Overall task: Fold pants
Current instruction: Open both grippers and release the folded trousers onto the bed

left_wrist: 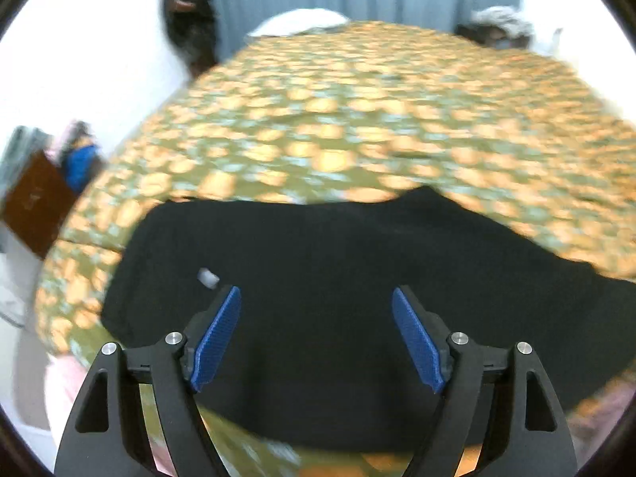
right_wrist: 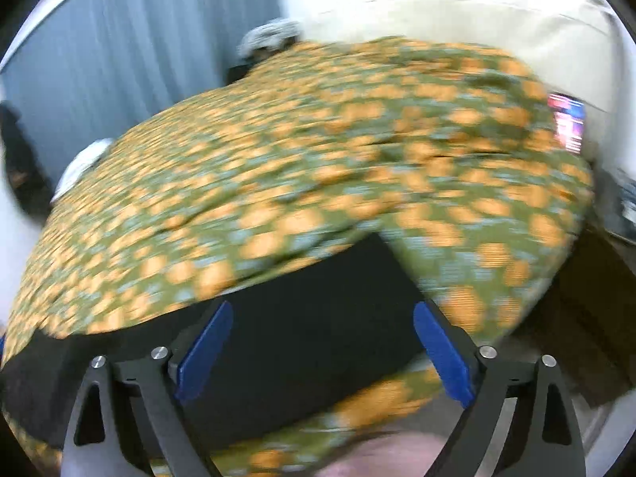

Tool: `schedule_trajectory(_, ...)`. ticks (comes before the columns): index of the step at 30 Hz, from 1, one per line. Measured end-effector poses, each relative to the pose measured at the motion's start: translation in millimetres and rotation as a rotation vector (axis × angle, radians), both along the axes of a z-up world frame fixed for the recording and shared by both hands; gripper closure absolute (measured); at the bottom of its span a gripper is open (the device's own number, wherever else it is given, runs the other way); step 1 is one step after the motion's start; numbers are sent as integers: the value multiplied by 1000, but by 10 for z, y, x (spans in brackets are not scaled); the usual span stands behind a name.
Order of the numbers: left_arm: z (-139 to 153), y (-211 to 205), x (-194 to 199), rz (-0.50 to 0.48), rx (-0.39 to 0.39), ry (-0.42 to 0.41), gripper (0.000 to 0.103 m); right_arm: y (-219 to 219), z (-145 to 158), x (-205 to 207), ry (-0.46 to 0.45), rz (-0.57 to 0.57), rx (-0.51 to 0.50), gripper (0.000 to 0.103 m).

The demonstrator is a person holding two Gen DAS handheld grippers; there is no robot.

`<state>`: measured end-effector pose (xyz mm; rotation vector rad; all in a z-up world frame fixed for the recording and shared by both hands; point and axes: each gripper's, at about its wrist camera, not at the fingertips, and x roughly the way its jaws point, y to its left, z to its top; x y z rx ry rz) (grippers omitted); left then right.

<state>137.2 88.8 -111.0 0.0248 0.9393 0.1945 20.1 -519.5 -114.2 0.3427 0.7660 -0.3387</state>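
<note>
Both views are smeared by motion, so the bedspread's (left_wrist: 357, 119) orange and green pattern runs into streaks and the edges of the cloth are soft. The black pants (left_wrist: 318, 278) lie flat on the bed near its front edge; no seam, waistband or leg end can be made out in the dark fabric, only a small pale tag (left_wrist: 208, 277) near their left end. Their long axis runs side to side across the left wrist view, the right part cut off by the lens rim. In the right wrist view the pants (right_wrist: 310, 318) show as a dark band slanting from lower left up to a squared end in the middle, partly hidden behind the fingers.

The left hand-held gripper (left_wrist: 317, 292) stands wide apart above the pants with nothing between its blue pads (left_wrist: 216, 338). The right hand-held gripper (right_wrist: 322, 308) is likewise spread wide and holds nothing. Things at the far edge of the bed are too blurred to name.
</note>
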Motion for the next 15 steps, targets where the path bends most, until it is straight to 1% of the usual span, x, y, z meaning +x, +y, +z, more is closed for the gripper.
schedule_trajectory(1,-195,84,113,43,40,73,24,151,-59,103,7,42,21,10)
schedule_trajectory(2,-342,145,153,68,45,135,35,316,-160,240,34,94,52,10)
schedule_trajectory(3,-480,216,143,92,40,191,38,436,-261,333,57,131,74,10)
schedule_trajectory(4,-571,256,68,100,49,211,38,517,-352,373,75,156,89,10)
schedule_trajectory(6,-585,207,-61,80,116,194,37,711,-675,497,169,200,127,10)
schedule_trajectory(7,-586,178,-120,75,148,197,36,774,-888,541,241,196,141,9)
schedule_trajectory(8,-578,197,-168,80,150,194,33,820,-982,551,271,193,118,8)
schedule_trajectory(9,-566,234,-194,95,134,192,29,849,-995,569,276,200,96,6)
schedule_trajectory(10,-555,269,-198,110,118,195,27,894,-987,592,276,215,80,0)
schedule_trajectory(11,-528,306,-191,133,88,199,25,929,-988,617,286,218,57,0)
schedule_trajectory(13,-453,319,-187,160,33,192,25,937,-1024,617,296,222,49,0)
schedule_trajectory(15,-366,215,-205,142,-13,160,24,904,-1003,576,281,216,65,0)
